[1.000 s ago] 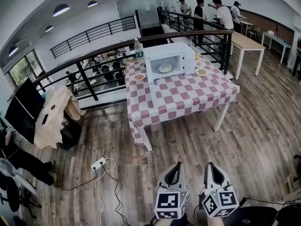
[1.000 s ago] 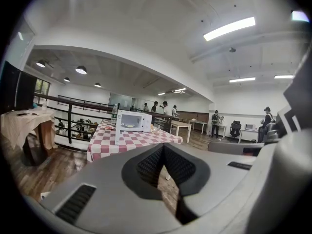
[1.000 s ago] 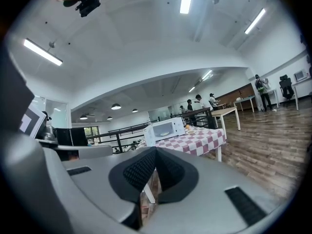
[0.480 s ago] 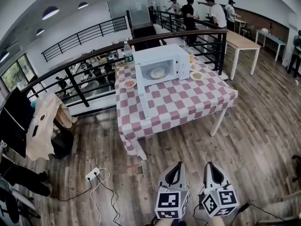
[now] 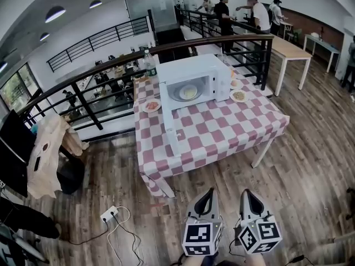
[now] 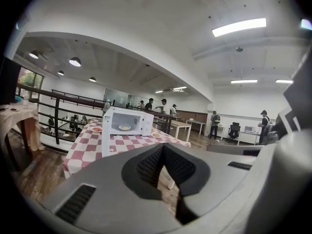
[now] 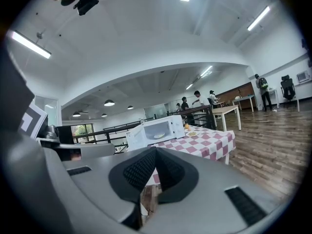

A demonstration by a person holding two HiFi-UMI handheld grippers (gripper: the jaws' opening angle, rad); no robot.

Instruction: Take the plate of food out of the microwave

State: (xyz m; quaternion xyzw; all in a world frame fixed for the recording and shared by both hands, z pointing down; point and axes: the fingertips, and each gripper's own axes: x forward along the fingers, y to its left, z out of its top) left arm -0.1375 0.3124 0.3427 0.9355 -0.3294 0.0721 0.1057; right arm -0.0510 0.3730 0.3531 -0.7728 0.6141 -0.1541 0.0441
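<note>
A white microwave (image 5: 191, 76) stands on a red-and-white checked table (image 5: 222, 132), its door (image 5: 170, 131) swung open toward me on the left. A plate of food (image 5: 188, 92) sits inside the cavity. My left gripper (image 5: 206, 195) and right gripper (image 5: 249, 195) are held side by side low over the wooden floor, well short of the table, both shut and empty. The left gripper view shows the microwave (image 6: 127, 121) and plate (image 6: 125, 127) far beyond the shut left gripper (image 6: 163, 147). From the right gripper (image 7: 156, 150), the microwave (image 7: 158, 129) is just as distant.
Other small plates of food (image 5: 151, 105) (image 5: 238, 96) lie on the table beside the microwave, and a bottle (image 5: 148, 64) stands behind it. A black railing (image 5: 94, 96) runs behind the table. A power strip (image 5: 110, 214) with cables lies on the floor at left. People (image 5: 252, 13) stand far back.
The table and microwave have come nearer and sit lower and larger in the head view. Both grippers keep their place in the view and stay shut.
</note>
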